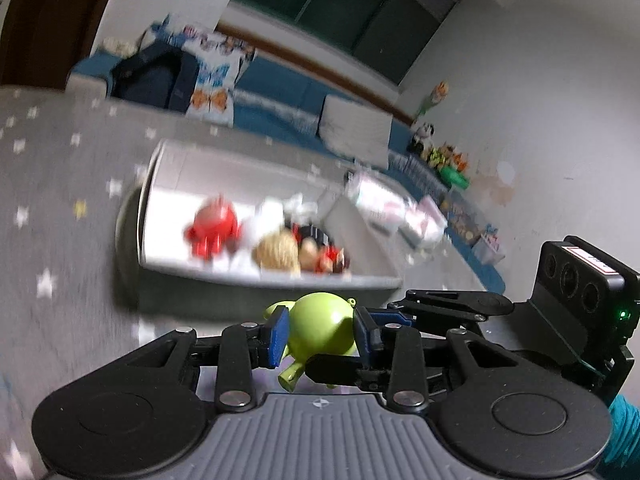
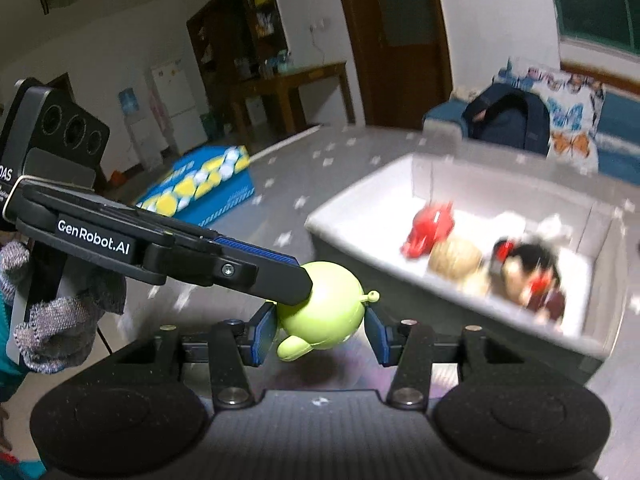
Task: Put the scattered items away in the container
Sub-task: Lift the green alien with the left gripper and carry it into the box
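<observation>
Left wrist view puts your left gripper clamped on the green toy, its blue pads pressed to either side of the round body, one stubby leg poking down between the fingers. Your right gripper reaches in from the right and meets the same toy. Beyond it, the grey container sits on the star-patterned grey mat, blurred, with a red toy, a tan ball and a dark-haired doll inside.

From the right wrist view, your right gripper grips the green toy too, pads touching both flanks, while the left gripper's finger lies across its top. The container stands just beyond to the right, holding the red toy, the ball and the doll. The toy hangs outside the container, near its front wall.
</observation>
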`<state>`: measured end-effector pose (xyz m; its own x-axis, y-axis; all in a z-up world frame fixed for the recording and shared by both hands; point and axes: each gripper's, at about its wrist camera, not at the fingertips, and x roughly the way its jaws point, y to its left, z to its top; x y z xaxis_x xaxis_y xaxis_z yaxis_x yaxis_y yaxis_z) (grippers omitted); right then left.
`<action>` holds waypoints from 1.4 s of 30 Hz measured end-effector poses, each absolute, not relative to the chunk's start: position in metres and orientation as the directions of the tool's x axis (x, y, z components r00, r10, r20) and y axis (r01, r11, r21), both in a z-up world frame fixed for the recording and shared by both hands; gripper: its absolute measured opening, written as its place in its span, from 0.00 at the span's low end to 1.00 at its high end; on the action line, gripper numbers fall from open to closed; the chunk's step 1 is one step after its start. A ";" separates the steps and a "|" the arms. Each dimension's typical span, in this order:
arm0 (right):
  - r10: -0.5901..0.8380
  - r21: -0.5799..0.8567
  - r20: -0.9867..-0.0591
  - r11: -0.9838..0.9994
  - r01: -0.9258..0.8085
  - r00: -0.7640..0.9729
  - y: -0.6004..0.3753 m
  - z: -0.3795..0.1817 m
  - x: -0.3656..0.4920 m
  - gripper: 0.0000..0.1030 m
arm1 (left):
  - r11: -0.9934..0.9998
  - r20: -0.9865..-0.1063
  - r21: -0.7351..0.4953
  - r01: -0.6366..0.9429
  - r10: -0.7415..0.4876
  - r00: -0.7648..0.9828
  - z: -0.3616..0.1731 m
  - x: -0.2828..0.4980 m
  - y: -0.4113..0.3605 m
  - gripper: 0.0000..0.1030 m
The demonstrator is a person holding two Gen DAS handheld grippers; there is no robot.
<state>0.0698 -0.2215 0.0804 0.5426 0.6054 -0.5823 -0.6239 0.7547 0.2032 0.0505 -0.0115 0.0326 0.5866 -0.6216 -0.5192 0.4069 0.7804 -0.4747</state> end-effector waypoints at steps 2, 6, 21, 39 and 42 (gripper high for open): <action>0.598 0.183 -0.572 0.760 -0.624 0.561 -0.221 0.089 0.086 0.47 | 0.782 -0.505 -0.470 0.409 -0.618 0.603 0.039 0.066 -0.011 0.36; 0.581 0.162 -0.572 0.772 -0.614 0.579 -0.216 0.094 0.120 0.47 | 0.786 -0.501 -0.487 0.382 -0.609 0.615 0.042 0.099 -0.009 0.36; 0.533 0.140 -0.664 0.778 -0.613 0.525 -0.202 0.067 0.191 0.47 | 0.801 -0.561 -0.511 0.311 -0.585 0.586 0.014 0.164 -0.005 0.36; 0.462 0.081 -0.753 0.772 -0.631 0.469 -0.185 0.046 0.213 0.47 | 0.826 -0.630 -0.497 0.266 -0.554 0.545 -0.006 0.184 -0.010 0.36; 0.447 0.061 -0.762 0.770 -0.635 0.469 -0.182 0.047 0.216 0.47 | 0.834 -0.638 -0.486 0.261 -0.542 0.547 -0.006 0.185 -0.011 0.36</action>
